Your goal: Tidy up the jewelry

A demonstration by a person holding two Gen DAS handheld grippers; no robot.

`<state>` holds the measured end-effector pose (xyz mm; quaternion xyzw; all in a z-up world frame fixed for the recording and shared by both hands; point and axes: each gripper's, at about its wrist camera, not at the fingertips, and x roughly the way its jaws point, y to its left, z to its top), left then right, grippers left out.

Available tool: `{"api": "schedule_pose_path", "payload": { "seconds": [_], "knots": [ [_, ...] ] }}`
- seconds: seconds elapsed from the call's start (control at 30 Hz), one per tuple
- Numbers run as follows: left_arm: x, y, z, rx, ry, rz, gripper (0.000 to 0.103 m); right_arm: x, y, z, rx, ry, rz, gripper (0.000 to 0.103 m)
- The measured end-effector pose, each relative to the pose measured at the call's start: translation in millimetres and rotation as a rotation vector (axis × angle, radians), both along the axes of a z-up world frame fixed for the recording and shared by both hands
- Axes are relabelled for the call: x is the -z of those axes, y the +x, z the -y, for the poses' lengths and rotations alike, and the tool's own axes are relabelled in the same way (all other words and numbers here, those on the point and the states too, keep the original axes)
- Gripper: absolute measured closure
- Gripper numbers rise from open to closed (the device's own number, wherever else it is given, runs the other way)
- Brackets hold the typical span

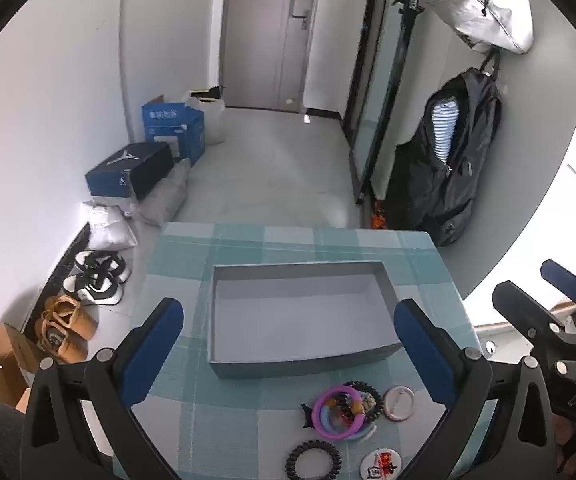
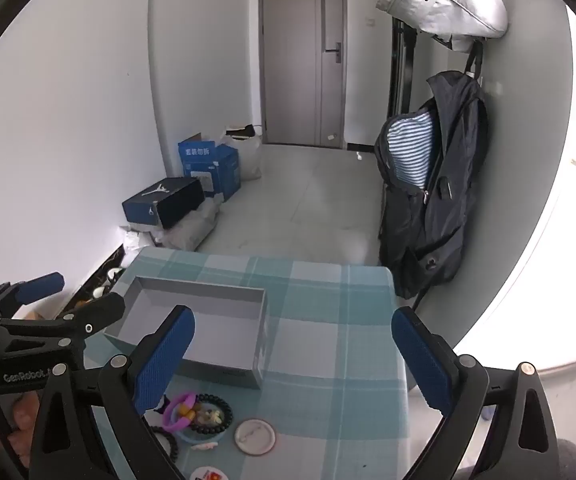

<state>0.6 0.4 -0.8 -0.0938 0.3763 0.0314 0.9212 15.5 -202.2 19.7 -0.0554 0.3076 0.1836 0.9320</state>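
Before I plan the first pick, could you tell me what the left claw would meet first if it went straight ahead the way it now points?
Probably the grey box: it sits dead centre between the open left claw fingers, beyond the jewelry pile. Depth is uncertain.

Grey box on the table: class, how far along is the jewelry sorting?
Done: nothing; the grey box is empty. In hand: nothing; left gripper and right gripper are both open. Left: the purple ring, black coil band, beaded bracelet and badges on the tablecloth.
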Motion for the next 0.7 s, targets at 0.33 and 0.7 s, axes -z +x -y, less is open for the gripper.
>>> {"api": "schedule_pose_path", "payload": {
  "seconds": [0.33,0.7],
  "knots": [
    [-1.5,-1.4,1.9,0.002,0.022,0.012,0.001,-3.4,4.1,7.0,0.013,0.007,0.001,0.003],
    [0.3,-1.5,1.4,-0.006,0.035,0.021,0.001,-2.4,0.7,3.4,0.018,0.01,0.006,0.003]
  ]
}}
